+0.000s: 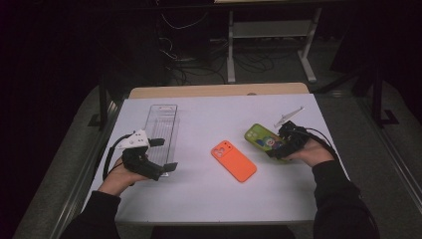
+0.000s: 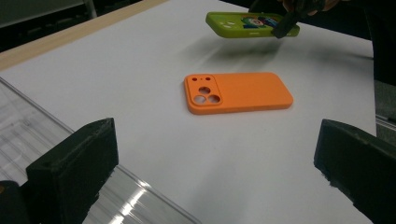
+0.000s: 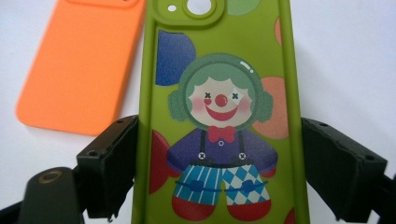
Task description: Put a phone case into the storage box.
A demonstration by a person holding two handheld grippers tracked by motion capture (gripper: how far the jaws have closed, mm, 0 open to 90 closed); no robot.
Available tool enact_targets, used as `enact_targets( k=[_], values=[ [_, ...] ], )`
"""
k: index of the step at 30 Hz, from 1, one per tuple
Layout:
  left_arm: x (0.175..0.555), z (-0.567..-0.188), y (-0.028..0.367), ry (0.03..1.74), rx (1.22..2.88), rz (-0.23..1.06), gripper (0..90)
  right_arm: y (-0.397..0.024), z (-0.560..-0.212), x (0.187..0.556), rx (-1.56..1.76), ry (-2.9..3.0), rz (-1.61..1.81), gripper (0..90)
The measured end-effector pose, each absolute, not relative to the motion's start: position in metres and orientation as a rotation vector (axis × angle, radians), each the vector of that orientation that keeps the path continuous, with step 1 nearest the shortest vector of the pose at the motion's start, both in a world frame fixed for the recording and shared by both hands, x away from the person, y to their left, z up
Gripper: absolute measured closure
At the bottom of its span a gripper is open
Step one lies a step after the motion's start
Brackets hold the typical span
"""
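My right gripper (image 1: 281, 147) is shut on a green phone case (image 1: 261, 137) printed with a clown. Its jaws press the case's two long sides, as the right gripper view shows (image 3: 219, 168). The green case (image 2: 243, 23) hangs a little above the table and casts a shadow beneath it. An orange phone case (image 1: 234, 160) lies flat at the table's middle, camera cut-outs toward the far left. My left gripper (image 1: 166, 154) stands open at the left, with nothing between its jaws, over the near end of a clear plastic tray (image 1: 163, 117).
A white sheet (image 1: 209, 194) covers the table, and a wooden strip (image 1: 219, 90) shows along its far edge. Beyond the table are a desk frame (image 1: 231, 55) and loose cables on a dark floor.
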State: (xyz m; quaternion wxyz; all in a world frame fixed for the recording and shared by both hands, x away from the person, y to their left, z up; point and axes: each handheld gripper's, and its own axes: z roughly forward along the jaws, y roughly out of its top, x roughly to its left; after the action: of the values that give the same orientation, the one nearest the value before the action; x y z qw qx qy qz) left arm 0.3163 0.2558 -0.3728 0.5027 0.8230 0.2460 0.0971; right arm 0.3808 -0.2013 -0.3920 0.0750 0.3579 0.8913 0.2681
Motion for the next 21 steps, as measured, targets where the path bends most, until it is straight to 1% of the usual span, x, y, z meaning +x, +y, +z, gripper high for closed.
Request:
enact_targets(
  k=[9, 21],
  values=[
    [0.327, -0.364, 0.248, 0.586, 1.979, 0.24, 0.0, -0.191, -0.379, 0.387, 1.019, 2.685, 0.867, 15.2],
    [0.343, -0.358, 0.222, 0.547, 1.974, 0.213, 0.0, -0.185, -0.371, 0.385, 0.967, 2.689, 0.907, 15.2]
  ],
)
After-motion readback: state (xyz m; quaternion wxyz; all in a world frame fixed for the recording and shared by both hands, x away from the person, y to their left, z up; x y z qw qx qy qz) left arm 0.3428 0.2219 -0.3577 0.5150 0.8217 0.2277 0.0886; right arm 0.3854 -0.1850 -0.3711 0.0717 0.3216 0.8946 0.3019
